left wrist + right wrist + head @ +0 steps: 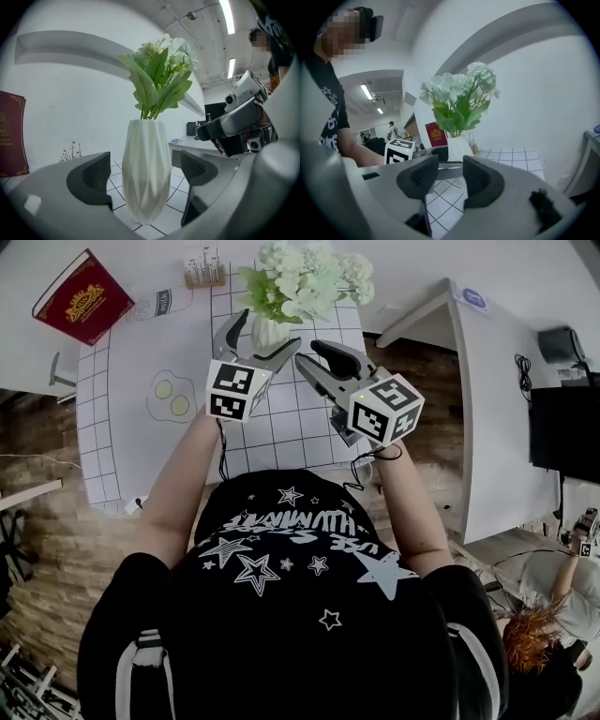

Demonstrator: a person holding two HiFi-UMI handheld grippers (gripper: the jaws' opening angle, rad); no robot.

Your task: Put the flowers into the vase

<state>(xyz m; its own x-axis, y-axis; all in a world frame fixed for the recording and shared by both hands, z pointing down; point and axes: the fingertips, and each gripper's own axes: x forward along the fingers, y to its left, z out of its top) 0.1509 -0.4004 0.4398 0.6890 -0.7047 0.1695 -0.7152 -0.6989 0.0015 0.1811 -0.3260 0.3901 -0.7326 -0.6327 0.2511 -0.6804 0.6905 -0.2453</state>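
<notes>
we see the vase (266,334) standing upright on the desk (300,427), whose top is white with a black grid. the vase is white and faceted, narrowing toward its foot. the flowers (305,282) are in the vase: their stems go down into its neck, and the white blooms and broad green leaves spread above its rim.

the left hand-held gripper (270,329) is level with the body of the vase. its jaws stand wide apart, one on each side of the vase. in the left gripper view the dark pads (91,176) flank the vase, and a strip of desk shows between each pad and the vase wall, so nothing is gripped.

the right hand-held gripper (309,352) is just to the right of the vase in the head view, near it but apart from it. its jaws are open by a narrow gap and hold nothing. in the right gripper view only the grid of the desk shows through that gap, with the vase beyond the jaw tips. the marker cube (398,151) of the left hand-held gripper sits to the left of the vase there.

a red book (82,296) with gold print lies well to the left of the vase. a fried-egg print (171,395) marks the desk to the left of the vase, on the side nearer us. a second white desk (497,390) stands well to the right of the vase.
</notes>
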